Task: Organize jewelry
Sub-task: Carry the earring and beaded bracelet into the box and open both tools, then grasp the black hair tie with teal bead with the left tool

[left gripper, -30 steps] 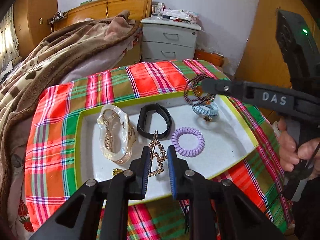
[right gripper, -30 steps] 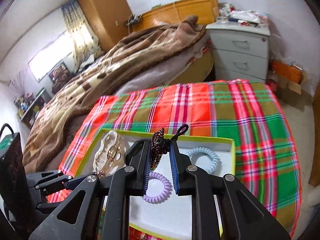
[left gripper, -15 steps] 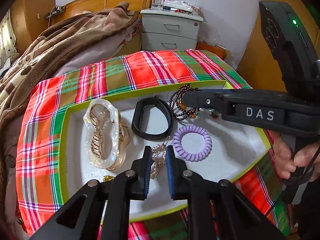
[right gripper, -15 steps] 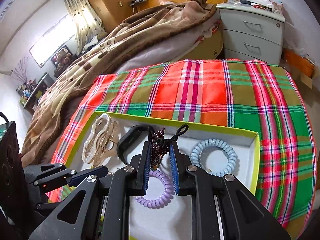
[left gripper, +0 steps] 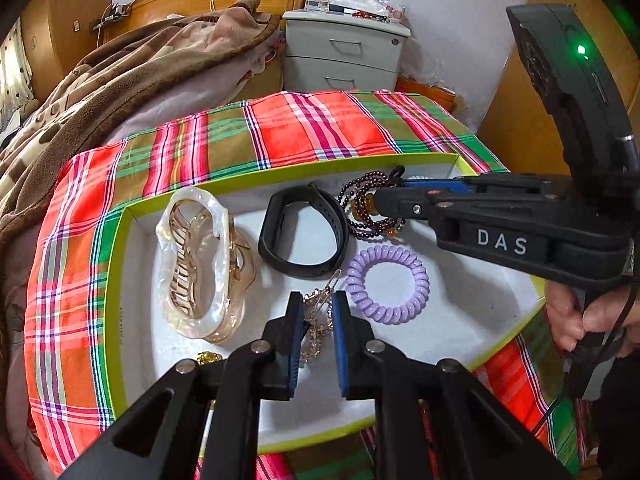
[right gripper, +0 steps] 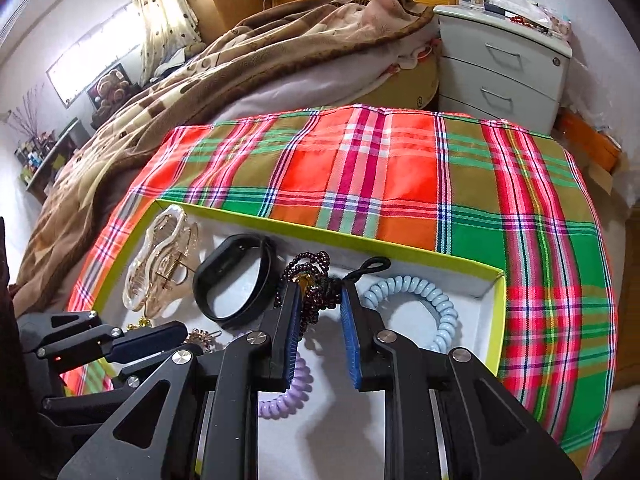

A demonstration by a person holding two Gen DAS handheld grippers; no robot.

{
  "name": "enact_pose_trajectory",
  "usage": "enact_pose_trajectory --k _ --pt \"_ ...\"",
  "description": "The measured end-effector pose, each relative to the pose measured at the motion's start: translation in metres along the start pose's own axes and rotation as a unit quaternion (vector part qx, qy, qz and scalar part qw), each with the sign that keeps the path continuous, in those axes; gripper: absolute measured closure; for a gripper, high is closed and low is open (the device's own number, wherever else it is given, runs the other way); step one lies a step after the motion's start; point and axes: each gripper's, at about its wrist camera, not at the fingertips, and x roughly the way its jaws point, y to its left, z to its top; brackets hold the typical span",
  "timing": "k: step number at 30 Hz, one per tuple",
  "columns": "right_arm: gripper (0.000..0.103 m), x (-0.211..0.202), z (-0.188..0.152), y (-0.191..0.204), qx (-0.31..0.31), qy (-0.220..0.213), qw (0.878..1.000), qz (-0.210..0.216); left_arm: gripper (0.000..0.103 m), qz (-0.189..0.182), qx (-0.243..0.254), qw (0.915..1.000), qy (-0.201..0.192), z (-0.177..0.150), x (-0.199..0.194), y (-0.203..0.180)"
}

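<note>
A white tray with a lime-green rim (left gripper: 120, 280) lies on the plaid cloth. In it are a pearly hair claw (left gripper: 192, 272), a black band (left gripper: 300, 270), a purple coil tie (left gripper: 384, 311) and a light blue coil tie (right gripper: 436, 300). My left gripper (left gripper: 316, 300) is low over the tray floor, shut on a gold chain ornament (left gripper: 318, 320). My right gripper (right gripper: 320, 292) is opening at the tray's far side. The dark bead bracelet (right gripper: 308, 264) rests on the tray floor between its pads, against the left one and clear of the right.
A plaid cloth (right gripper: 380, 176) covers the surface around the tray. A brown blanket (left gripper: 120, 80) is heaped at the back left and a grey drawer unit (left gripper: 344, 56) stands behind. A hand (left gripper: 580, 320) holds the right gripper's handle. A small gold piece (left gripper: 210, 356) lies by the claw.
Both grippers have sunk into the tray. The right one brought the bead bracelet down beside the black band and widened its jaws. The left jaws narrowed around the gold ornament.
</note>
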Motion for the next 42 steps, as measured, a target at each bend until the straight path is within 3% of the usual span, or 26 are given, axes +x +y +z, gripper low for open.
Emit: enact_pose_trajectory --k 16,28,31,42 --pt "0.078 -0.003 -0.001 0.005 -0.024 -0.001 0.999 -0.037 0.086 -0.002 -0.005 1.0000 0.002 0.001 0.000 -0.001" --pt "0.075 -0.010 -0.002 0.006 -0.020 -0.012 0.999 -0.039 0.071 0.004 -0.004 1.0000 0.002 0.000 -0.004 -0.002" --pt "0.063 -0.012 -0.002 0.007 -0.020 -0.017 0.999 -0.039 0.070 0.005 -0.004 1.0000 -0.001 0.000 -0.006 -0.003" --pt "0.062 -0.026 -0.009 0.013 -0.016 -0.035 0.999 -0.037 0.062 0.010 -0.008 0.9998 -0.014 -0.006 -0.022 -0.006"
